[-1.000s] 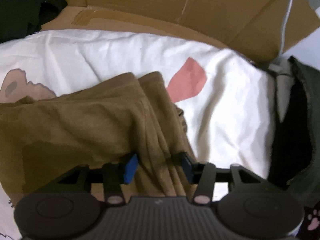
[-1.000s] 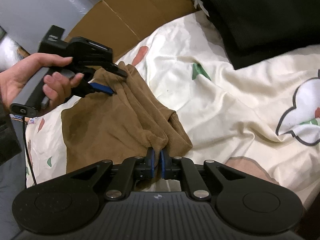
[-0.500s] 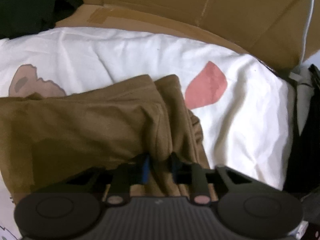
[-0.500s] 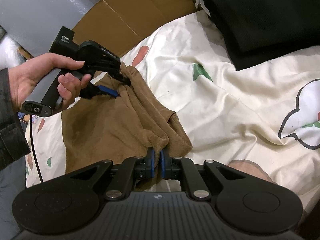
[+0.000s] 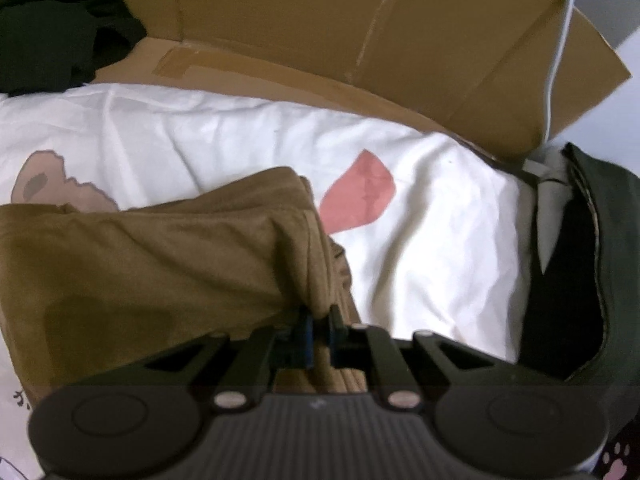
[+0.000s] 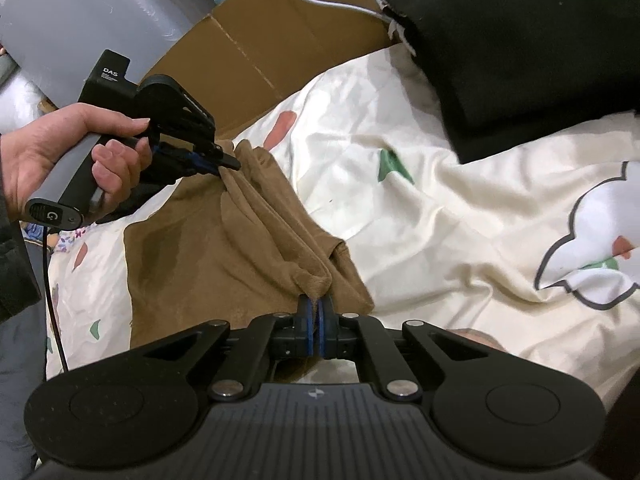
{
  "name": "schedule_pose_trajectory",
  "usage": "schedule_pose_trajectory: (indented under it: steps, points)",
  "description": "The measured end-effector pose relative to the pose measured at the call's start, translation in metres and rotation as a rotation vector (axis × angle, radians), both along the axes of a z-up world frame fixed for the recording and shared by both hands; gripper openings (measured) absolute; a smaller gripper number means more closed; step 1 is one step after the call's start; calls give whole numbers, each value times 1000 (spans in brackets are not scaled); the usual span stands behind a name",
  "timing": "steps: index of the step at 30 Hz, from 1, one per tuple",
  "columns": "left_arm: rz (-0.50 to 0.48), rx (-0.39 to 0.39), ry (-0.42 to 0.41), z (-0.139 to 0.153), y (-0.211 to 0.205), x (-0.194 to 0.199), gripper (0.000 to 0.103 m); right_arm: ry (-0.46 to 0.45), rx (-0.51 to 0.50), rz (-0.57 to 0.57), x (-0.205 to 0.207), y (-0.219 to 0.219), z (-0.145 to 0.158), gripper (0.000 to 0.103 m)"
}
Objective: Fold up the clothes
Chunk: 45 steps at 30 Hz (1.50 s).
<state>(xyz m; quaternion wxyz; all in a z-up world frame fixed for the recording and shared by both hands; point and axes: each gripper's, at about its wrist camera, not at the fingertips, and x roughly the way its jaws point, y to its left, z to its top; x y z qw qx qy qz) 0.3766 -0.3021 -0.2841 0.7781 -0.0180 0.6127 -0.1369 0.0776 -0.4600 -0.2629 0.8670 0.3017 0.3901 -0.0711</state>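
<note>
Right wrist view: both grippers, left gripper (image 6: 224, 162) and right gripper (image 6: 318, 312), are pinching the brown garment (image 6: 224, 256), stretching lengthwise between them across the bedsheet (image 6: 460, 232).

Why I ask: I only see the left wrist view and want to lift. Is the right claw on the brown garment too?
Observer: Yes. The right claw is shut on a bunched corner of the brown garment.
Operator: How does the cloth run between the claws?
Observer: One edge, gathered into long folds, runs from there to the left claw, which pinches the far corner.
Operator: Anything beside the right claw?
Observer: Only bedsheet, with a white flower print off to the right.
</note>
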Motion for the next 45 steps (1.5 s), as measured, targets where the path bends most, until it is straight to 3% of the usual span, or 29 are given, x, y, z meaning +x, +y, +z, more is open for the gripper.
schedule_pose_trajectory:
  steps: [9,13,18,24,32,41,45]
  points:
    - [-27,1,-17,-18,-9,-3,7,43,-9,-9,0,-2,-5,2]
    - [-18,-36,-17,-11,-7,-4,16,45,-25,-12,0,-1,-5,2]
    - [-34,-76,-67,18,-4,-13,25,63,-38,-67,-9,-9,-1,6]
    - [-49,-108,-98,51,8,-29,36,14,-81,-66,-22,-12,14,6]
    - [-45,-74,-146,96,48,-66,44,-41,-105,-50,-23,-11,29,6]
    - [30,-47,-219,151,109,-118,52,-110,-98,-29,-28,-8,44,9]
    - [86,-54,-247,171,132,-139,55,-143,-82,-26,-30,-9,49,33]
